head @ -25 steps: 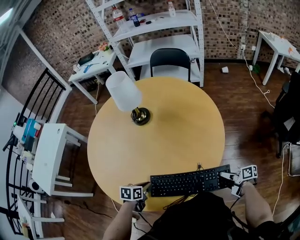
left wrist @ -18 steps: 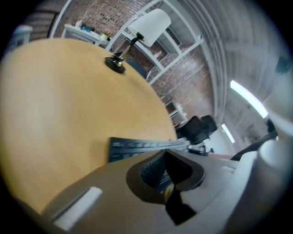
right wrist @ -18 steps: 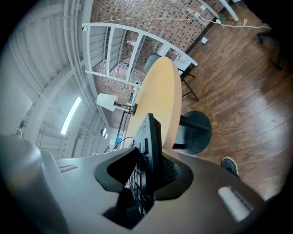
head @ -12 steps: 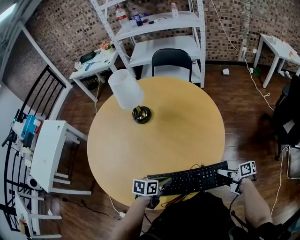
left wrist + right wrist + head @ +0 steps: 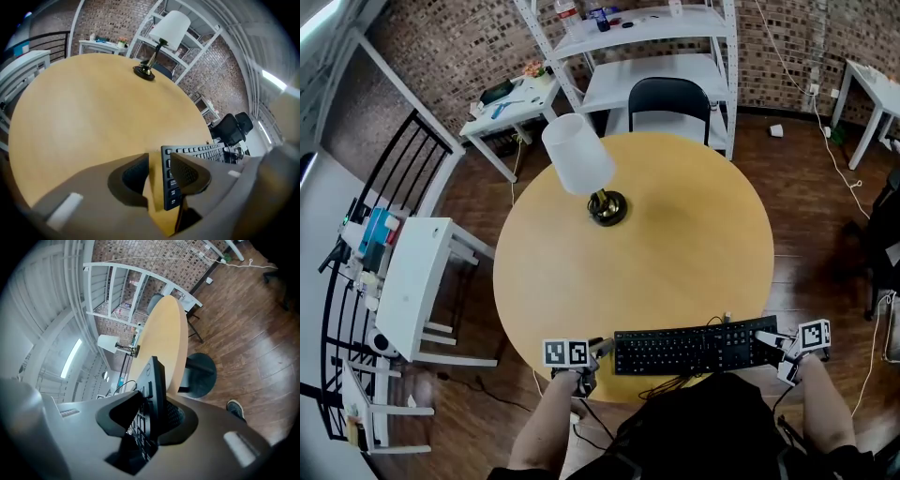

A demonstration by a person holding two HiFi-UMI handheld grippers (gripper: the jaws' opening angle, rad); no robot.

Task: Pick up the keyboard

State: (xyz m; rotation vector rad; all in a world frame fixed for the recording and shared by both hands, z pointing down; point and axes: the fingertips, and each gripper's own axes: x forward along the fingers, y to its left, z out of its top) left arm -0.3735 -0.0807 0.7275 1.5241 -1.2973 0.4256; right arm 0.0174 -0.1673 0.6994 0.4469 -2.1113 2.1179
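Note:
A black keyboard lies along the near edge of the round wooden table. At its left end my left gripper stands with its jaws opening. In the left gripper view the keyboard has its end between the jaws of the left gripper, with table showing between it and the left pad. My right gripper is shut on the keyboard's right end. In the right gripper view the keyboard stands clamped between the pads of the right gripper.
A white-shaded lamp on a dark base stands at the table's far left. A black chair and a white shelf unit are behind the table. A white side table is to the left. The keyboard's cable runs off its back edge.
The left gripper swung in toward the keyboard's left end, then drew back a little to the left. The right gripper has stayed on the right end. The head view has shifted.

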